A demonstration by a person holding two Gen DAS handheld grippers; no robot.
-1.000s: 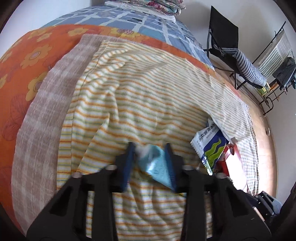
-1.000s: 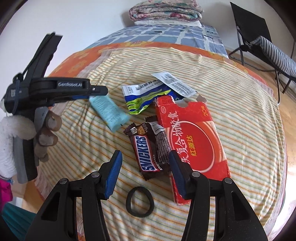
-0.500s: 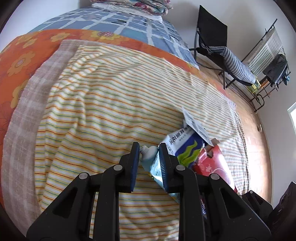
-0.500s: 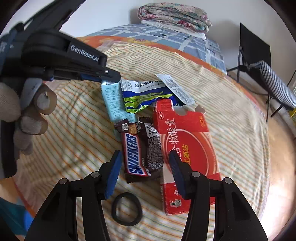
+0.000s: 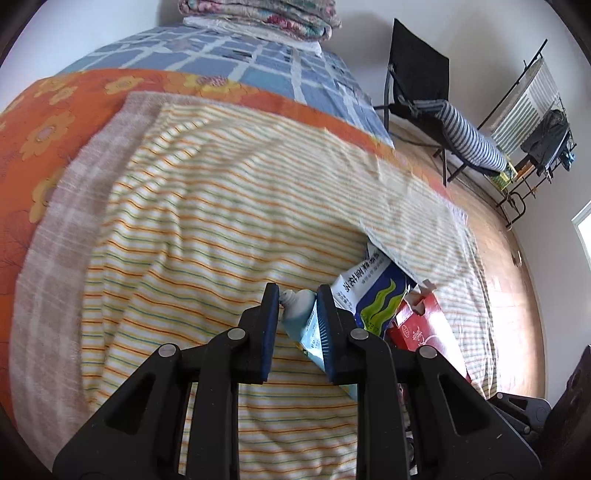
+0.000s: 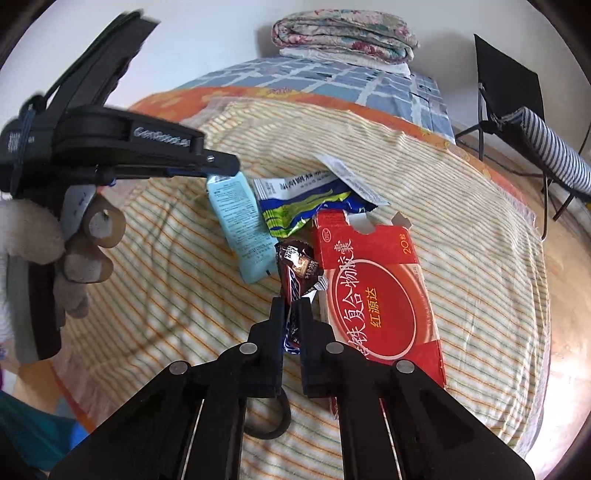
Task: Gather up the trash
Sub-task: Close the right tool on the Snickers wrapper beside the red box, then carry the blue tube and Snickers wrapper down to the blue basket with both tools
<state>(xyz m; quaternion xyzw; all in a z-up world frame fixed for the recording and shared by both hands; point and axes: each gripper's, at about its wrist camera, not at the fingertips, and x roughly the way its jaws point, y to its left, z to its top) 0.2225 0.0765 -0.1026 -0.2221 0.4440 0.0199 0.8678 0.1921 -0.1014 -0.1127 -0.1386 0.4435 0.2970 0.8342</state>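
My left gripper is shut on a light blue tube, gripping it near its white cap; the tube also shows in the right wrist view hanging from the left gripper. My right gripper is shut on a brown Snickers wrapper. A blue, green and white sachet and a flattened red carton lie on the striped blanket beside them. The sachet and carton also show right of my left gripper.
A black hair tie lies on the blanket under my right gripper. Folded quilts sit at the bed's far end. A black chair and a drying rack stand on the wooden floor at right.
My right gripper has closed on the Snickers wrapper, having been open around it. My left gripper closed on the blue tube about half a second ago and still holds it.
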